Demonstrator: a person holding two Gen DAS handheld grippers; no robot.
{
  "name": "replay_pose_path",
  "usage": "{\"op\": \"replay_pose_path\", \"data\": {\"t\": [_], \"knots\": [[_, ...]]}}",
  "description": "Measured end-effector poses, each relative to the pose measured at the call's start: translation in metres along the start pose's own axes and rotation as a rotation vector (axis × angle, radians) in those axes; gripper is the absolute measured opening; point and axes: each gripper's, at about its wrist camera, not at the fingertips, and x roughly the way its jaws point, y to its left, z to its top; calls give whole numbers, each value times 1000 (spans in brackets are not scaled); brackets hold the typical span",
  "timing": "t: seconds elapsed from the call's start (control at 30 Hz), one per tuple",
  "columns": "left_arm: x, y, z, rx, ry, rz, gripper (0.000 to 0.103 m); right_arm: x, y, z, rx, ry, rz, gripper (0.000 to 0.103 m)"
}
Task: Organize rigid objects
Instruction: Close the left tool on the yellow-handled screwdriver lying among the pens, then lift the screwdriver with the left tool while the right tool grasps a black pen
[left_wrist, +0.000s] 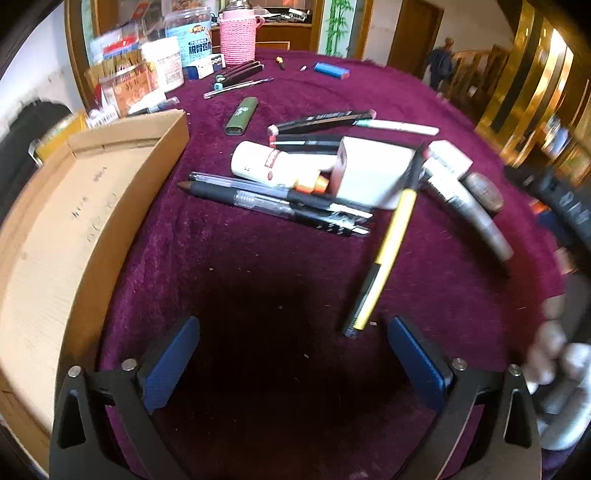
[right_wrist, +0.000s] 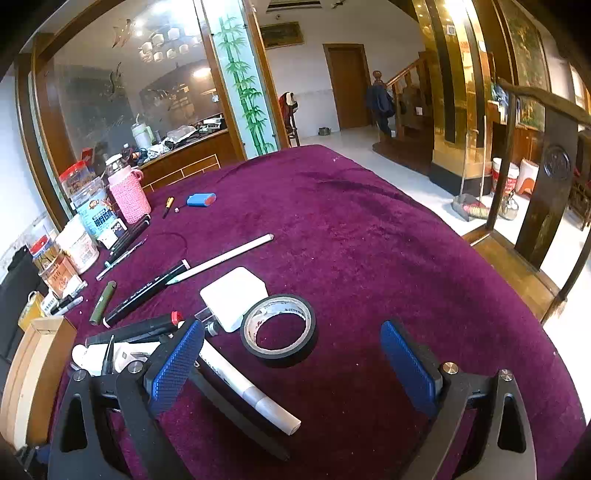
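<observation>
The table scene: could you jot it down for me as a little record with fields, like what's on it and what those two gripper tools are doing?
surface: purple cloth
container: cardboard box, at the left edge, nothing seen inside
loose pile: pens, white bottle, white block, yellow utility knife
nearest the right gripper: black tape roll, lying flat
far edge: pink knitted bottle, jars, blue lighter
green lighter: lying apart from the pile
left gripper: open, holding nothing
right gripper: open, holding nothing

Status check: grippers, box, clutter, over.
Left gripper open, empty. Right gripper open, empty. Cardboard box empty; pens loose on cloth. Tape roll ahead of right gripper.
</observation>
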Motion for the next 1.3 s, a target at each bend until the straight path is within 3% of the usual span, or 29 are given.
{"op": "replay_pose_path", "data": {"t": [0.1,0.17,0.27,0.63,0.7,0.77,0.8,0.9,1.3], "knots": [[-8,8,2,-24,-12,-78,87,2,-2,0,13,10,4,98],[-11,6,2,-7,-17,-95,67,2,-3,0,16,13,7,98],[-9,-7,2,33,5,-134,52,3,-3,0,19,16,10,98],[13,-51,17,182,-6,-21,51,5,-5,-1,32,36,18,98],[15,-52,19,192,-11,-12,45,6,-6,-1,32,38,18,98],[15,-53,18,199,-28,17,24,6,-5,-1,30,40,17,98],[15,-53,18,202,-34,26,20,7,-5,-1,29,42,17,98],[13,-49,18,194,-47,18,10,7,-5,-1,29,46,16,98],[-53,8,0,43,-170,-139,10,11,-8,-2,47,67,15,98]]}}
